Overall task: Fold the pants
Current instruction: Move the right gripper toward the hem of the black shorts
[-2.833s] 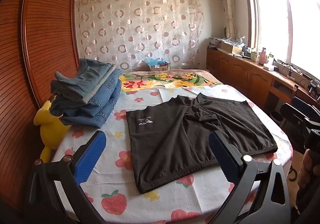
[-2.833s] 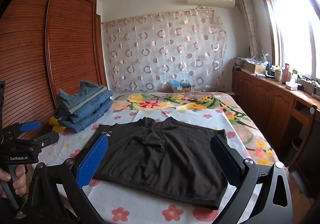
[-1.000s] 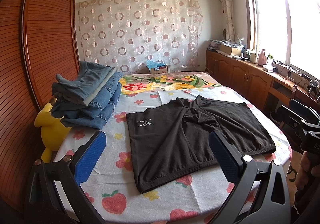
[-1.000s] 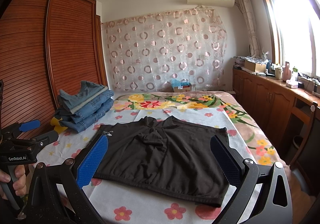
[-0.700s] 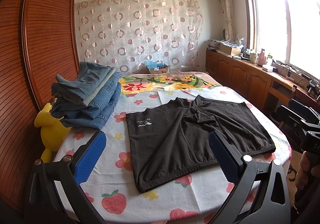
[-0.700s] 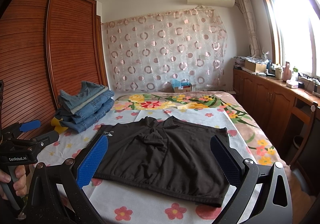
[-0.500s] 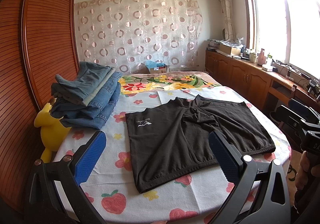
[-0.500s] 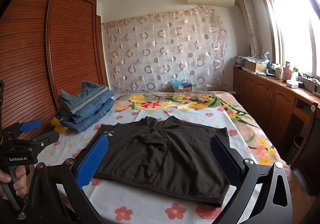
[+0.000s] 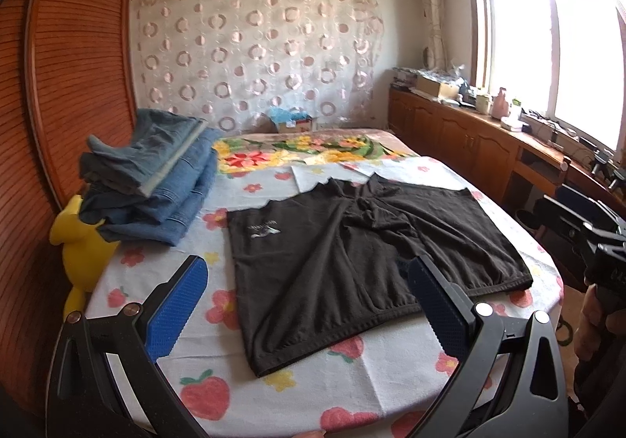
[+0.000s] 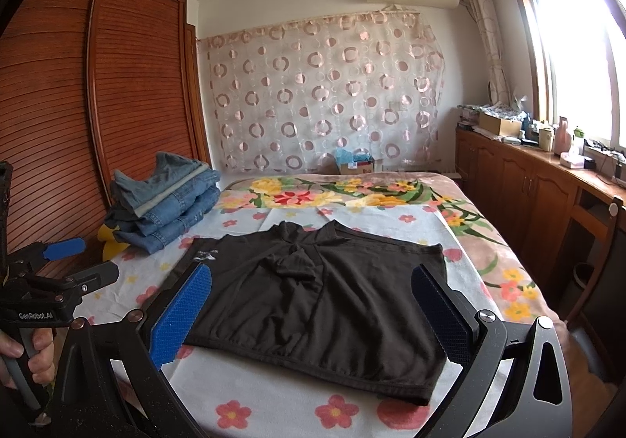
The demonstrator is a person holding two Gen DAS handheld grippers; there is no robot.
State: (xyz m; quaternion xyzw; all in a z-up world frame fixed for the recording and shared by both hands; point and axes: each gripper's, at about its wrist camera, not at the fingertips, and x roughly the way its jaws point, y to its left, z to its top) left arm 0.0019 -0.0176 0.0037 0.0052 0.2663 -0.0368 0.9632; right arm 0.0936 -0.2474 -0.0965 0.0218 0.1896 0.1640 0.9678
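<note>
Black shorts (image 9: pixel 352 254) lie spread flat on the flowered bed sheet (image 9: pixel 352 379), waistband toward me, a small white logo on the left leg. They also show in the right wrist view (image 10: pixel 324 301). My left gripper (image 9: pixel 309 305) is open and empty, held above the near edge of the bed, short of the shorts. My right gripper (image 10: pixel 313 312) is open and empty, held in front of the waistband. The left gripper also shows at the left edge of the right wrist view (image 10: pixel 58 273).
A stack of folded jeans (image 9: pixel 148 179) sits at the bed's left side, with a yellow plush toy (image 9: pixel 82 242) beside it. A wooden wardrobe (image 9: pixel 58 85) stands on the left. Wooden cabinets (image 9: pixel 489 148) run under the window on the right.
</note>
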